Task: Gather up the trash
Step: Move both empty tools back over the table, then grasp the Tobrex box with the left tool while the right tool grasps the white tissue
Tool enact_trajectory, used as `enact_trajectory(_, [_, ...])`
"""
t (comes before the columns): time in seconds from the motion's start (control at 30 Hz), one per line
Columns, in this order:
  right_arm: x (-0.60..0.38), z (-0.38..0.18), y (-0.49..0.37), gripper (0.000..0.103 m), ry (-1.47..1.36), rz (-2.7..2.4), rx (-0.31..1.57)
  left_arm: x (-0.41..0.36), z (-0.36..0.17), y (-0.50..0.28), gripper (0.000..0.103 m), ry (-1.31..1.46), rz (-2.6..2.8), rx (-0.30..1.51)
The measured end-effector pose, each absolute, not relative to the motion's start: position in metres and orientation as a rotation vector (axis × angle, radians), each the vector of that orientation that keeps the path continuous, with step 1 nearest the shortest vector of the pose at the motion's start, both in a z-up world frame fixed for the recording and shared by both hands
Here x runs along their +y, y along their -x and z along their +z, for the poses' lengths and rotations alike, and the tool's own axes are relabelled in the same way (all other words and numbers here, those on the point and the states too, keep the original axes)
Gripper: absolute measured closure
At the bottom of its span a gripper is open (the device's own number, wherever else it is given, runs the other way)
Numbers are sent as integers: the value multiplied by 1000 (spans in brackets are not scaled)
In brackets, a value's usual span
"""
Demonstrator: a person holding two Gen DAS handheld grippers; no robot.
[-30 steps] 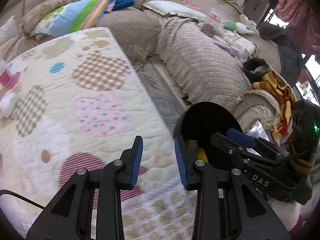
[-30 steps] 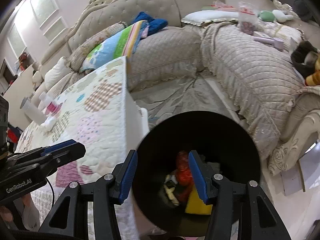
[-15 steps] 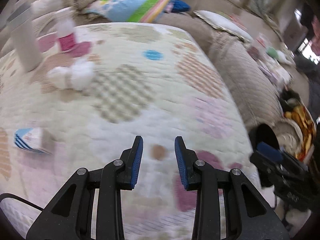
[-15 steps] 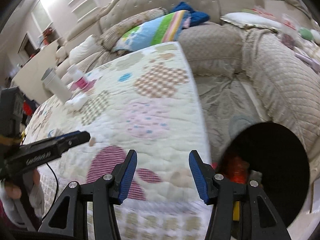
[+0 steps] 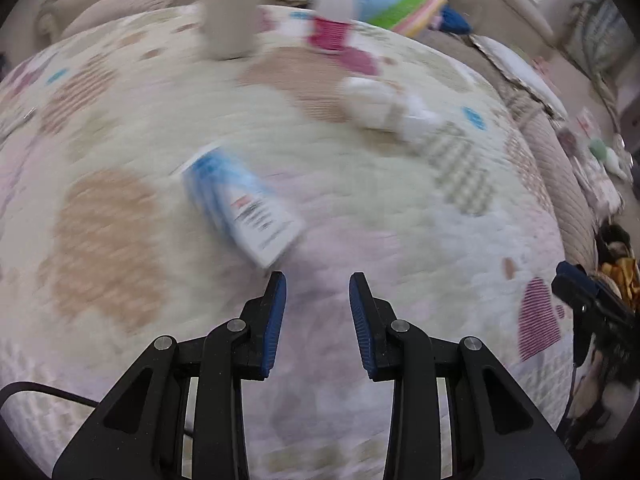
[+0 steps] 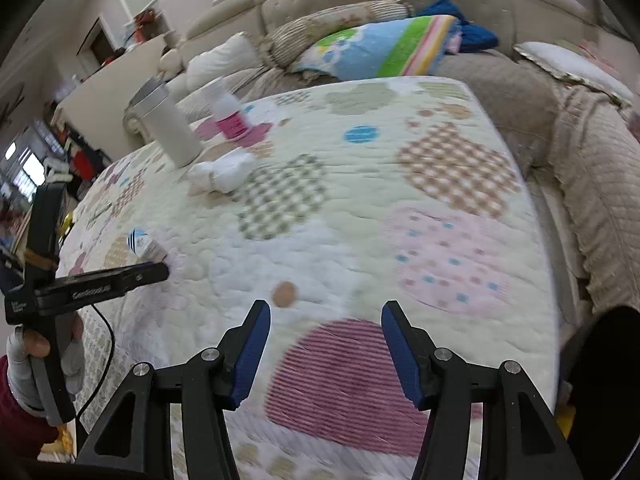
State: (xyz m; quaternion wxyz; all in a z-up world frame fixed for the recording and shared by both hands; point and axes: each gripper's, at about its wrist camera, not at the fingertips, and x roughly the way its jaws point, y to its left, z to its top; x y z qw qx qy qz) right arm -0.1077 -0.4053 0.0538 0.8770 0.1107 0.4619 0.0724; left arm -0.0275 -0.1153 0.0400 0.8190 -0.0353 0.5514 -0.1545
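Hovering narrowly parted and empty, the left gripper risks straddling poorly the blue-and-white carton at centre frame, being narrower than it.

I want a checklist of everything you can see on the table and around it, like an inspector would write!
Surface: quilted patchwork cover over the table, no spills seen.
Job's things: small blue-and-white carton lying flat just ahead of the left gripper; crumpled white tissue near the far side; black bin at the table's right edge.
Clutter: tall white canister and a pink-labelled bottle, both upright.
Grippers: left gripper's jaws apart, empty; right gripper has just been opening, nothing between its jaws.
Cables: black cable hanging from the left gripper.
Surroundings: beige sofa with a striped pillow.
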Motion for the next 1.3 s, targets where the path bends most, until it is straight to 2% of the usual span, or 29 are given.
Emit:
enact_trajectory(0.2, [-363, 51, 81, 45, -190, 244, 979, -46, 45, 39, 72, 115, -231, 1168])
enact_trajectory(0.33, [-338, 52, 52, 37, -138, 300, 971, -29, 59, 40, 72, 166, -239, 1143])
enact_trajectory(0.4, [-328, 53, 31, 35, -110, 324, 964, -32, 65, 38, 69, 198, -266, 1126])
enact_trajectory(0.43, [-324, 53, 21, 34, -94, 333, 966, -35, 67, 37, 60, 208, -279, 1120])
enact_trajectory(0.5, [-314, 56, -3, 33, -45, 336, 958, -45, 70, 31, 51, 247, -302, 1110])
enact_trajectory(0.67, [-292, 61, -43, 27, 73, 376, 922, -70, 65, 9, 50, 242, -264, 1095])
enact_trajectory(0.87, [-271, 43, -74, 26, 240, 421, 976, -79, 46, -18, 50, 252, -198, 1117])
enact_trajectory(0.9, [-272, 36, -78, 30, 234, 419, 999, -82, 43, -21, 50, 241, -190, 1125])
enact_trajectory(0.93, [-274, 31, -81, 51, 221, 415, 1012, -84, 40, -23, 50, 230, -185, 1129])
enact_trajectory(0.97, [-278, 26, -83, 61, 191, 414, 1031, -87, 37, -25, 50, 219, -182, 1133])
enact_trajectory(1.03, [-285, 27, -79, 67, 137, 419, 1019, -90, 36, -25, 50, 203, -181, 1115])
enact_trajectory(1.1, [-292, 32, -71, 68, 94, 431, 1008, -91, 35, -25, 52, 193, -187, 1111])
enact_trajectory(1.13, [-297, 36, -65, 69, 78, 427, 998, -91, 35, -24, 59, 190, -187, 1105])
enact_trajectory(1.3, [-308, 48, -40, 69, 21, 409, 984, -93, 41, -16, 68, 176, -190, 1092])
